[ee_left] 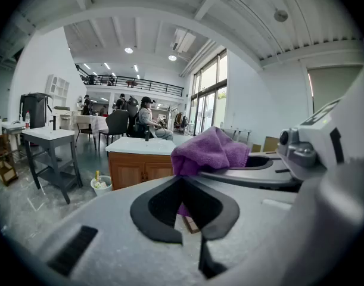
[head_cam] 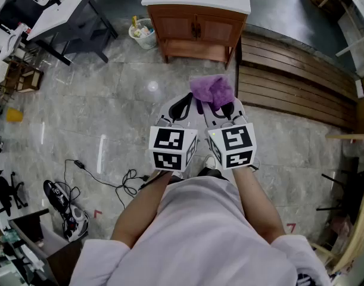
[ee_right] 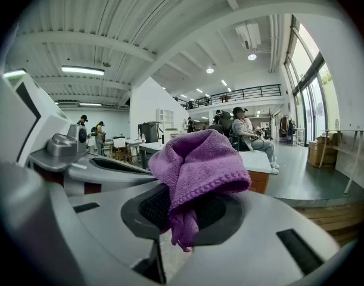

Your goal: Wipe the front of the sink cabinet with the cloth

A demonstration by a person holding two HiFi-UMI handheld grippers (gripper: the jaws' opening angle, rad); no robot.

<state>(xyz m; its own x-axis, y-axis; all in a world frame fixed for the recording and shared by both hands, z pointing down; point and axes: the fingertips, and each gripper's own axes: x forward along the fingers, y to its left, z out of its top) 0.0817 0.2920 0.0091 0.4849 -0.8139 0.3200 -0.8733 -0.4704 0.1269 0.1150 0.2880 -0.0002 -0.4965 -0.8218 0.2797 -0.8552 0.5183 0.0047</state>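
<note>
Head view looks steeply down; both gripper views face the sink cabinet (head_cam: 196, 28)

Two grippers, a left gripper (head_cam: 184, 103) and a right gripper (head_cam: 220, 106), one purple cloth (head_cam: 211, 89), one sink cabinet (head_cam: 196, 28), one bin (head_cam: 143, 33)

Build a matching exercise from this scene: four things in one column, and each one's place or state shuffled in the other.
1. cloth
2. left gripper
3. sink cabinet
4. white bucket

A. shut, nothing in it
B. on the floor beside the cabinet
C. clamped in the right gripper
D. wooden doors, white top

Pairs: 1-C, 2-A, 3-D, 4-B
</note>
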